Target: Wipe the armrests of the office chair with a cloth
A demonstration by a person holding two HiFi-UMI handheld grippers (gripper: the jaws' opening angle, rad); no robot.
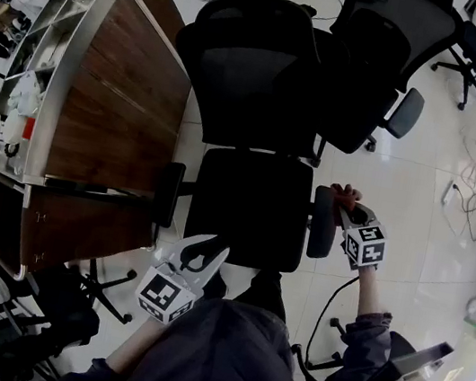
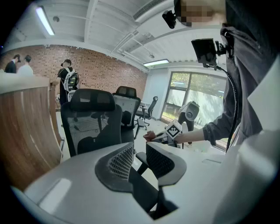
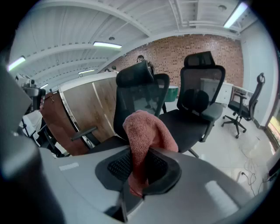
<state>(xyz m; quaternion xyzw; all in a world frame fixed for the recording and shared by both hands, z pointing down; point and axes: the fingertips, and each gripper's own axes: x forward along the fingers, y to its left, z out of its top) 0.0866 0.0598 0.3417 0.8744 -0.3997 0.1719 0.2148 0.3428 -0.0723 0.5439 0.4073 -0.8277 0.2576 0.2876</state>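
The pink cloth (image 3: 146, 131) is clamped between the jaws of the right tool (image 3: 139, 170). Its bulk is bunched above the jaw tips and a short end hangs below them. In the head view this tool is seen right of centre. It is held just beside the upper end of the armrest (image 1: 322, 225), which stands at the right of the seat of the black office chair (image 1: 250, 201). Whether the cloth touches that armrest cannot be told.

The left tool (image 1: 209, 249) is held at the lower centre of the head view, near the front edge of the seat. Its jaws are apart and nothing is gripped between them. In the left gripper view only a dark part of the chair is seen beyond the gap, with the right tool and the cloth further off towards the right of the frame.

The second armrest (image 1: 168, 193) is seen at the left of the seat, close to the edge of the wooden table (image 1: 115, 109) that fills the left of the head view. Another black chair (image 1: 379, 64) stands in the upper right, just behind the first. A pale tiled floor (image 1: 416, 216) is seen at the right.
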